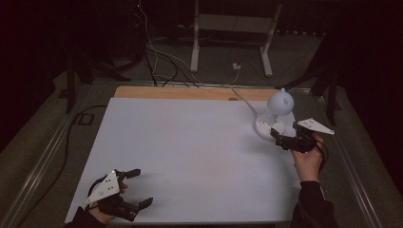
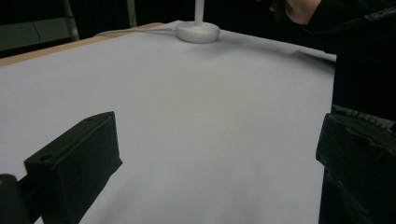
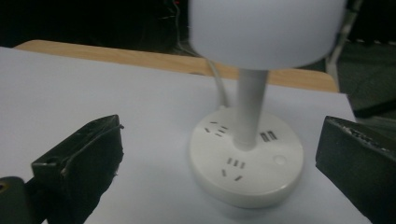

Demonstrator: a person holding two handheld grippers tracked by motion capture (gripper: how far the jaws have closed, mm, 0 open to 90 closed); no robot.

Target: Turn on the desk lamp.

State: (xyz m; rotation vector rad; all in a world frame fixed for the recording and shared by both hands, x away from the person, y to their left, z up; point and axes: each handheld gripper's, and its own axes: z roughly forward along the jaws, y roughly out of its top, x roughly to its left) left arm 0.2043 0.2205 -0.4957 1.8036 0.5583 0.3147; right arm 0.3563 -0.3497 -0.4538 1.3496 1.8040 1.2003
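A white desk lamp (image 1: 279,102) with a round head stands on a round base (image 1: 267,128) at the back right of the white table top (image 1: 190,147). My right gripper (image 1: 285,133) is open just right of the base, jaws pointing at it. In the right gripper view the base (image 3: 246,163), with sockets and a small button, lies between and just beyond the open jaws of that gripper (image 3: 219,140), under the lamp head (image 3: 266,28). My left gripper (image 1: 140,188) is open near the front left corner, holding nothing. From the left gripper (image 2: 219,158) the lamp base (image 2: 197,31) is far off.
The lamp's white cord (image 1: 243,99) runs back over the table's wooden rear edge (image 1: 190,92). Behind the table are floor cables (image 1: 157,61) and a white stand frame (image 1: 233,28). A dark sleeve (image 2: 364,51) is at the right of the left gripper view.
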